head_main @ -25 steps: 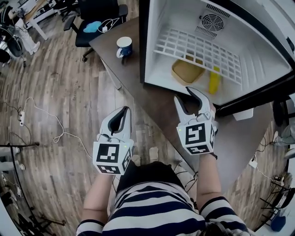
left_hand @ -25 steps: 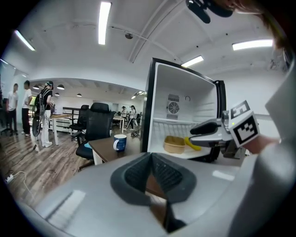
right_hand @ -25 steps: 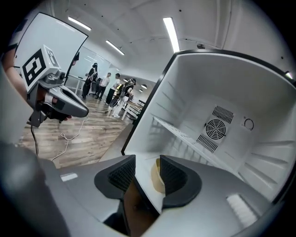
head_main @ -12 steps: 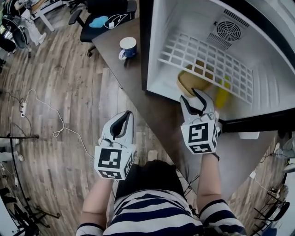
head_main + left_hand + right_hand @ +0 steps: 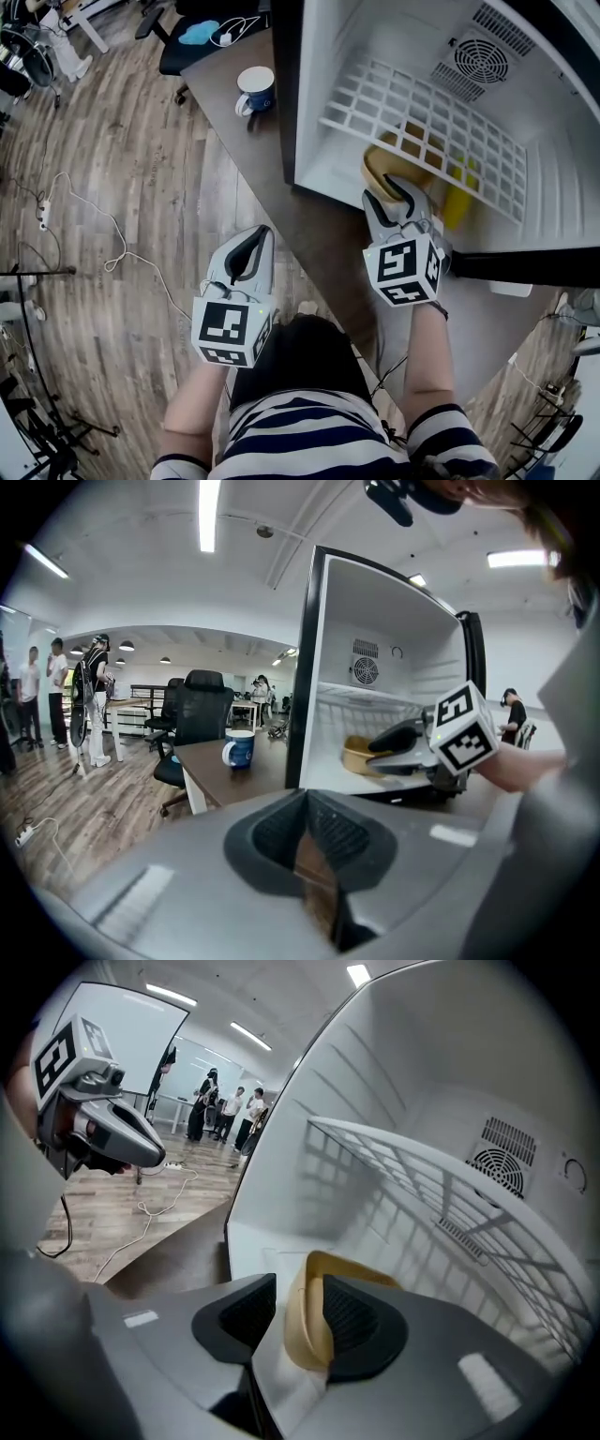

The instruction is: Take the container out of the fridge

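1. The fridge (image 5: 328,56) stands open on the tabletop (image 5: 248,141), and it's our landmark for everything here
2. The container (image 5: 382,176) is a tan, shallow tub on the fridge floor, near the fridge's open front and under its white wire shelf (image 5: 422,112)
3. The right gripper (image 5: 386,195) reaches in over the fridge's front edge. Its own view shows the jaws partly spread with the container's near wall standing between them. The wall lies close against one pad, and a strip of white fridge floor shows between it and the other pad, so we'd call that straddling the rim, not clamped on it
4. The left gripper (image 5: 255,242) hangs outside the fridge, well back from its front and over the edge of the tabletop. Its jaws are pressed together with nothing between them
5. A yellow thing (image 5: 459,202) sits deeper inside the fridge, just beside the container on the side away from the fridge's dark door frame. It's half hidden by the shelf, so we can't tell what it is
6. A blue and white mug (image 5: 255,89) stands on the tabletop outside the fridge, near its dark frame
7. Farther out from the fridge we see a wooden floor (image 5: 112,187) with a light cable (image 5: 103,225) lying across it
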{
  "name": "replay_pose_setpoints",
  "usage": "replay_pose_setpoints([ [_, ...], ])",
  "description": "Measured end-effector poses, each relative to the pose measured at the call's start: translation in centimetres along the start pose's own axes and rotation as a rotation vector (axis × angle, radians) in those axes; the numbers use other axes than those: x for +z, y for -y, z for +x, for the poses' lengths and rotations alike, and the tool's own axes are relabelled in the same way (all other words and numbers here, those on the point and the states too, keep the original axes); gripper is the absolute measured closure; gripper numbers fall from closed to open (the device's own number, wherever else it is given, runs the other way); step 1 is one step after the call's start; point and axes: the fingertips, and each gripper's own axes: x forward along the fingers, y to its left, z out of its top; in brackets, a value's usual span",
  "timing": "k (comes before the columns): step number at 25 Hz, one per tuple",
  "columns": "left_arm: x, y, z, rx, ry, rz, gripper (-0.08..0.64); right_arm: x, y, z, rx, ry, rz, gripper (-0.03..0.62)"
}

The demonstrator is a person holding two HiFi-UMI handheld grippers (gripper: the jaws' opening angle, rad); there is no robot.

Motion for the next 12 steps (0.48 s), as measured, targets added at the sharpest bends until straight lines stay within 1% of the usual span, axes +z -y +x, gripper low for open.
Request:
replay_pose_setpoints([
  [2,-0.37,0.18,0.28,-0.004,-0.009,-0.001,0.560,-0.37,-0.22,0.52,0.017,-0.015,-0.012,0.440],
  [4,-0.64,0.33,0.44,-0.007,-0.016,-0.001,0.560,-0.59,-0.28,0.78,0.014,-0.025,-0.029,0.451],
  [7,-0.69,0.39,0.29,-0.008,-0.012,0.002,0.560,-0.58,-0.15,0.75,0.000,-0.032,-0.061,0.498],
  [8,-0.62,0.40,0.14,-0.008,-0.007,0.003,0.560,-0.54,-0.11,0.67,-0.001,-0.032,-0.063,0.520],
  [9,-0.56,0.43,0.01,-0.009,-0.003,0.003,0.560,-0.51,-0.09,0.58,0.002,-0.031,-0.059,0.556],
  [12,-0.49,0.64,-0.15,-0.014,-0.003,0.006,0.560,-0.56,-0.29,0.26,0.029,-0.030,-0.033,0.571],
])
